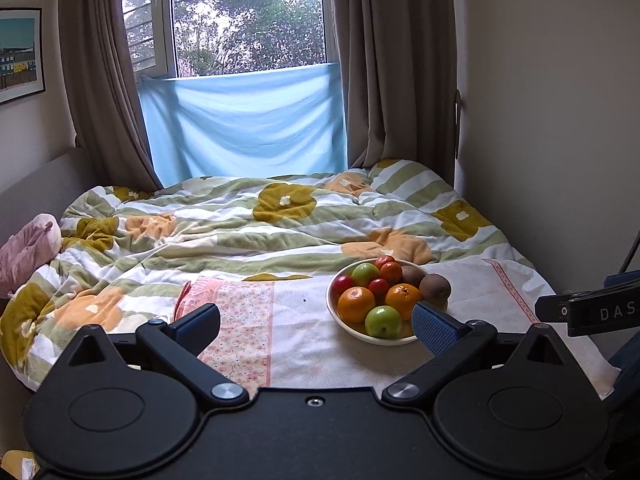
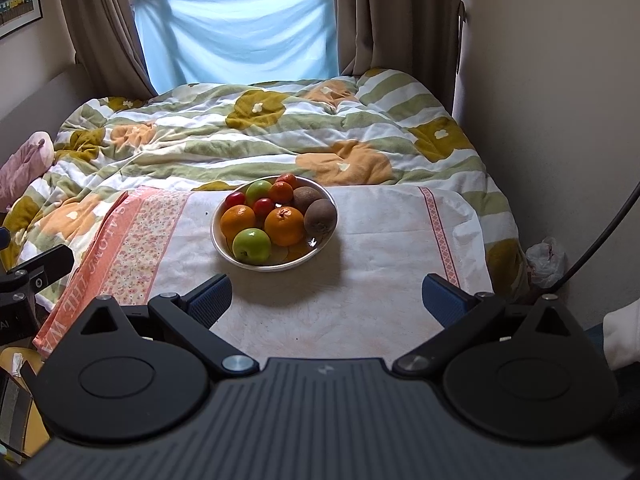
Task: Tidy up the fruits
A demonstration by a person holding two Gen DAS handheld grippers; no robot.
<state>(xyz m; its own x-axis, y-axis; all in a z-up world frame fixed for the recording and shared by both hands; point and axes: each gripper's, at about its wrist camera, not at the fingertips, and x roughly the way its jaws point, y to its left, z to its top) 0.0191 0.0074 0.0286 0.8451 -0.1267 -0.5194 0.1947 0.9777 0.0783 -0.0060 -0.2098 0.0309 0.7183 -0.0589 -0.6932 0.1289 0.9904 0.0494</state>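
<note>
A white bowl (image 2: 224, 252) full of fruit sits on a cloth-covered surface at the foot of a bed. It holds two oranges (image 2: 284, 226), green apples (image 2: 251, 245), small red fruits (image 2: 263, 206), tangerines (image 2: 281, 193) and two kiwis (image 2: 320, 216). My right gripper (image 2: 326, 300) is open and empty, short of the bowl. My left gripper (image 1: 316, 326) is open and empty, with the bowl (image 1: 340, 322) ahead to its right; its right finger (image 1: 434, 330) overlaps the bowl's near edge in view.
A white cloth with a pink floral border (image 2: 132, 240) covers the surface. Behind it lies a rumpled green, white and orange duvet (image 2: 260, 136). A wall (image 2: 560, 120) runs along the right. A pink item (image 2: 24, 164) lies at the left. The other gripper shows at the right edge (image 1: 592, 312).
</note>
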